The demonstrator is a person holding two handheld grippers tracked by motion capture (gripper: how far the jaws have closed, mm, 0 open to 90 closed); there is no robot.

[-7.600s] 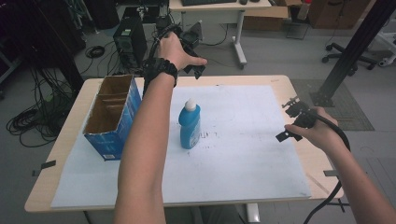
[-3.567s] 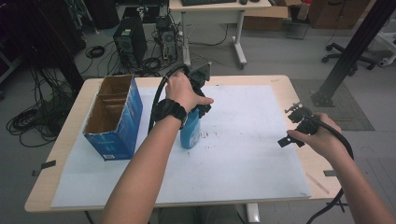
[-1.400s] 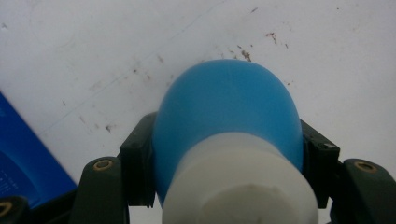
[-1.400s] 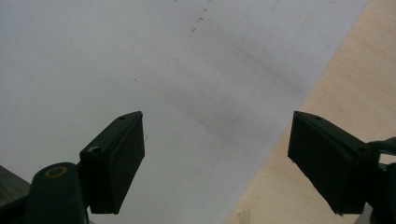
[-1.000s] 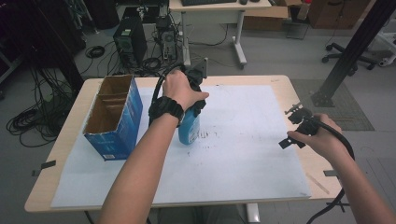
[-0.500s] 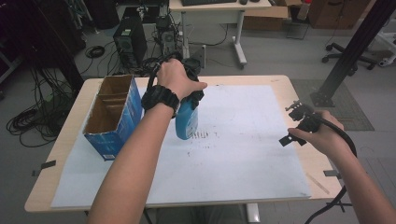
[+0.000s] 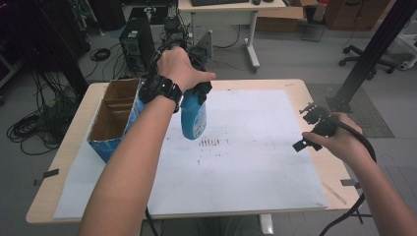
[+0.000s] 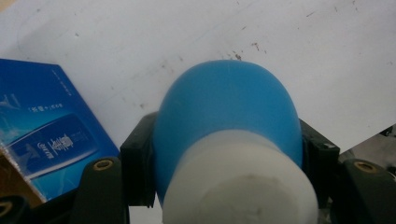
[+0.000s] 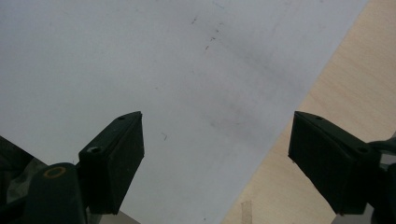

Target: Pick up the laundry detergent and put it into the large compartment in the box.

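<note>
Above the papered table (image 7: 246, 162), the blue bottle (image 7: 193, 115) is held lifted in the left claw (image 7: 189, 91); boxing into the carton (image 7: 110, 123) is judged outstanding; the right claw (image 7: 310, 128) is kept wide, empty.

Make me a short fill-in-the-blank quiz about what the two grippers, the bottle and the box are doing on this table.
1. The left gripper is shut on the blue ____.
2. The right gripper has its jaws ____ and holds nothing.
3. The open cardboard box stands at the ____ side of the white sheet in the high view.
4. The bottle has a ____ cap.

Missing words: bottle; open; left; white
</note>
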